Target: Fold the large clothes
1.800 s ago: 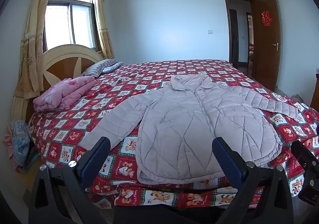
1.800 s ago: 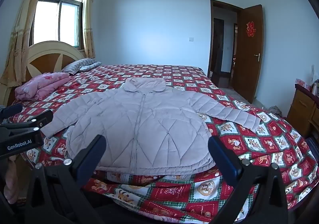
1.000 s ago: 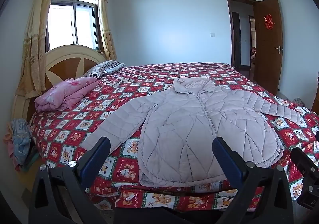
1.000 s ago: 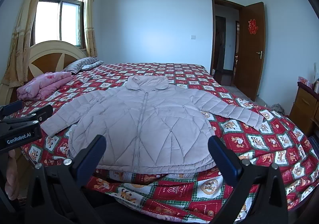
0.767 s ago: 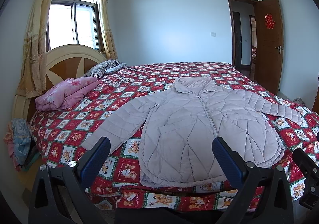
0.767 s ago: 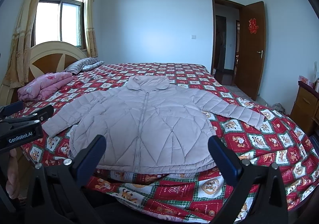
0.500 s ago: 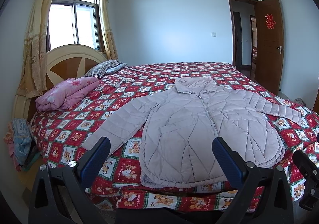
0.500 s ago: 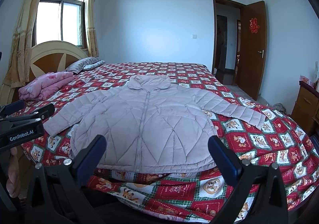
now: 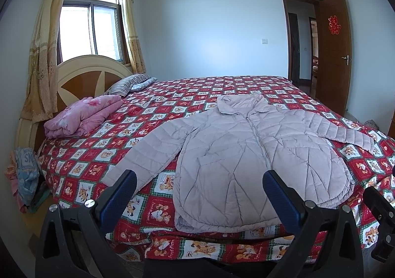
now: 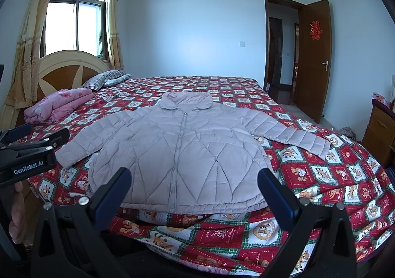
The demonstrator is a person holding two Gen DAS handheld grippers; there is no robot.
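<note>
A home bedroom: a bed point(image 10: 321, 174) under a red patterned quilt ahead of the tongs, wooden headboard point(image 10: 64, 70) and curtained window point(image 10: 74, 23) to their left, an open door point(image 10: 313, 55) to their right.

A: Where do the two cameras sit?

B: Both by the near edge of the bed point(image 9: 74, 166), low, facing across it toward the far wall and the door point(image 10: 314, 55).

A: Same scene?

B: Largely. Both take in the whole jacket point(image 9: 246, 154) and headboard point(image 10: 61, 73); the right view sits further right and catches the left gripper point(image 10: 37, 139) at its left edge.
</note>
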